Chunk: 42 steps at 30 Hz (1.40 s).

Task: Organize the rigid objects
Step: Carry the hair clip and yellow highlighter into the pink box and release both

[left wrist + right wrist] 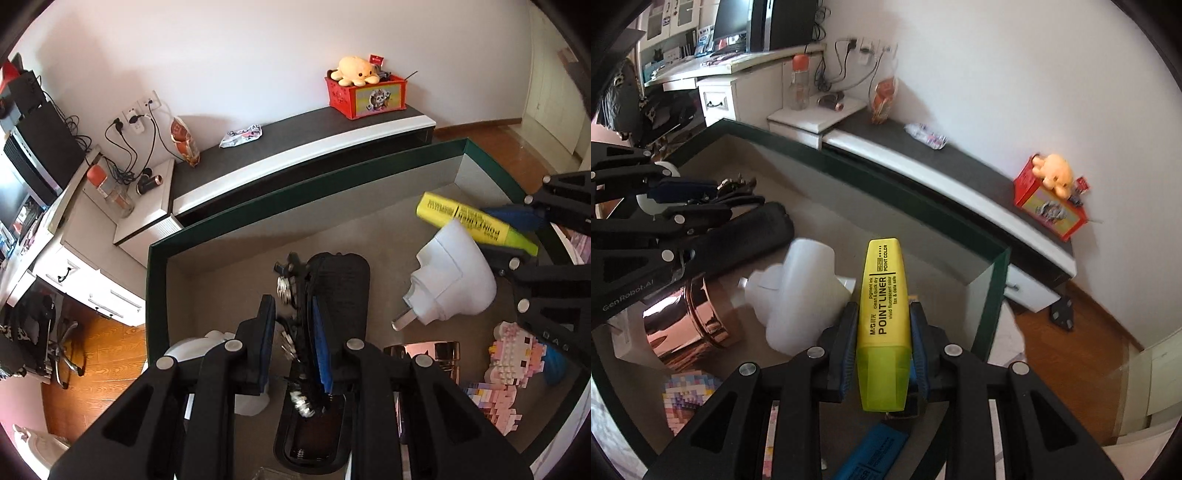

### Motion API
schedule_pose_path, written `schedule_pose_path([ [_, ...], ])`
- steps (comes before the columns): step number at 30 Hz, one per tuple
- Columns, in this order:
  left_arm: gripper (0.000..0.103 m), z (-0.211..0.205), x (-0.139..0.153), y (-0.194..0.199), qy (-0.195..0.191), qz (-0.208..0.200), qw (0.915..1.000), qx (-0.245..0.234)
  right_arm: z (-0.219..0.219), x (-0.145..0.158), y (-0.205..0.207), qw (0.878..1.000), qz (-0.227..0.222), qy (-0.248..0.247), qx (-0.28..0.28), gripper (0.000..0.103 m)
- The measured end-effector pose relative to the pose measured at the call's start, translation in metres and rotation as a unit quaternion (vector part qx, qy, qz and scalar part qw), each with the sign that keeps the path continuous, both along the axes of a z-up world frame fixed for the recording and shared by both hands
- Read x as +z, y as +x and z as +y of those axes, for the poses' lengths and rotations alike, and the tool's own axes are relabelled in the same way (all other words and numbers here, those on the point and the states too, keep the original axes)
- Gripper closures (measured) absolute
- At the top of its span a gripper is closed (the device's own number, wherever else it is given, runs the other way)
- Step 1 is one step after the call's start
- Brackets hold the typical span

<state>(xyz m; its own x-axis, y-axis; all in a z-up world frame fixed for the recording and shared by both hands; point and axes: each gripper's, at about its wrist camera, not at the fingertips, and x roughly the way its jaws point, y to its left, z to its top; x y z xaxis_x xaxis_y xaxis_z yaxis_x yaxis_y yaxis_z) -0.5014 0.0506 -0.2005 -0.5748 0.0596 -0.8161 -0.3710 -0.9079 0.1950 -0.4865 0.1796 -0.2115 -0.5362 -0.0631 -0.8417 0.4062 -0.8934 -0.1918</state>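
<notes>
Your right gripper [883, 345] is squeezed tight on the yellow highlighter [884, 317]. Its blue pads [849, 350] press flat on both sides of the smooth plastic body, near the clear green cap end. The pen hangs over the big green-edged box [995, 288], close to the box's far right corner.

Your left gripper [295, 328] is almost fully closed too. It pinches the thin black edge of an open black pouch [341, 291] with a bumpy, woven look. Shiny metal keys [286, 290] poke out of the pouch beside one pad [267, 332]. The pouch lies on the box's grey floor, near the box's far left corner.

Other things lie inside the box. A smooth white plug [448, 280] with round metal pins lies between the pouch and the highlighter. A shiny copper-coloured round tin [690, 321] lies near the plug. A pink and white toy made of little blocks [513, 360] sits by the box's right side. A blue marker [871, 454] lies flat right under your right gripper.
</notes>
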Motion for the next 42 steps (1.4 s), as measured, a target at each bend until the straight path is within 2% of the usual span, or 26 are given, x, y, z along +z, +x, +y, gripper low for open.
schedule_pose_path([
  [4, 0.082, -0.002, -0.001, 0.001, 0.003, 0.003, 1.0000, 0.002, -0.002, -0.003, 0.002, 1.000, -0.012, 0.000, 0.009, 0.076],
  [7, 0.075, 0.001, -0.002, 0.006, -0.003, 0.006, 1.0000, -0.006, -0.001, -0.004, 0.003, 1.000, -0.017, -0.003, 0.012, 0.076],
  [9, 0.063, 0.003, -0.003, 0.011, 0.000, 0.007, 0.9999, -0.013, -0.001, -0.004, 0.005, 1.000, -0.019, -0.005, 0.015, 0.076],
  [10, 0.061, 0.004, -0.003, 0.013, -0.004, 0.012, 0.9998, -0.014, -0.001, -0.004, 0.007, 1.000, -0.020, -0.006, 0.015, 0.076],
  [12, 0.049, 0.005, 0.001, 0.017, -0.016, 0.032, 0.9993, -0.011, -0.003, -0.004, 0.009, 1.000, -0.021, -0.006, 0.017, 0.076],
  [14, 0.040, 0.003, 0.004, 0.021, -0.012, 0.039, 0.9991, -0.012, -0.004, -0.004, 0.013, 1.000, -0.021, -0.007, 0.019, 0.075],
  [15, 0.039, 0.003, 0.005, 0.022, -0.012, 0.040, 0.9991, -0.013, -0.004, -0.003, 0.014, 1.000, -0.019, -0.008, 0.017, 0.075],
  [20, 0.030, 0.003, 0.012, 0.031, -0.035, 0.054, 0.9978, -0.016, 0.001, 0.002, 0.021, 0.999, -0.025, -0.043, 0.009, 0.063],
  [22, 0.027, 0.003, 0.014, 0.037, -0.032, 0.056, 0.9977, -0.021, 0.001, 0.005, 0.025, 0.999, -0.020, -0.043, 0.007, 0.054],
  [26, 0.025, 0.001, 0.017, 0.046, -0.025, 0.055, 0.9979, -0.023, -0.001, 0.006, 0.031, 0.999, -0.019, -0.048, 0.001, 0.048],
  [27, 0.023, 0.000, 0.018, 0.049, -0.021, 0.055, 0.9980, -0.022, -0.001, 0.007, 0.033, 0.999, -0.017, -0.052, -0.004, 0.043],
  [28, 0.021, -0.001, 0.019, 0.052, -0.018, 0.056, 0.9980, -0.021, -0.001, 0.007, 0.034, 0.998, -0.017, -0.053, -0.008, 0.031],
  [30, 0.018, -0.003, 0.021, 0.059, -0.023, 0.064, 0.9977, -0.007, -0.002, 0.009, 0.039, 0.998, -0.013, -0.056, -0.017, 0.023],
  [37, 0.010, -0.021, 0.034, 0.084, 0.021, 0.078, 0.9962, 0.033, -0.012, 0.030, 0.069, 0.998, 0.034, -0.047, -0.015, 0.014],
  [38, 0.008, -0.024, 0.037, 0.089, 0.026, 0.082, 0.9956, 0.039, -0.013, 0.033, 0.073, 0.998, 0.042, -0.043, -0.018, 0.011],
  [39, 0.007, -0.028, 0.039, 0.094, 0.036, 0.084, 0.9948, 0.045, -0.013, 0.035, 0.076, 0.998, 0.048, -0.039, -0.021, 0.000],
  [42, 0.007, -0.038, 0.044, 0.105, 0.072, 0.069, 0.9933, 0.058, -0.012, 0.043, 0.088, 0.997, 0.062, -0.051, -0.024, 0.000],
])
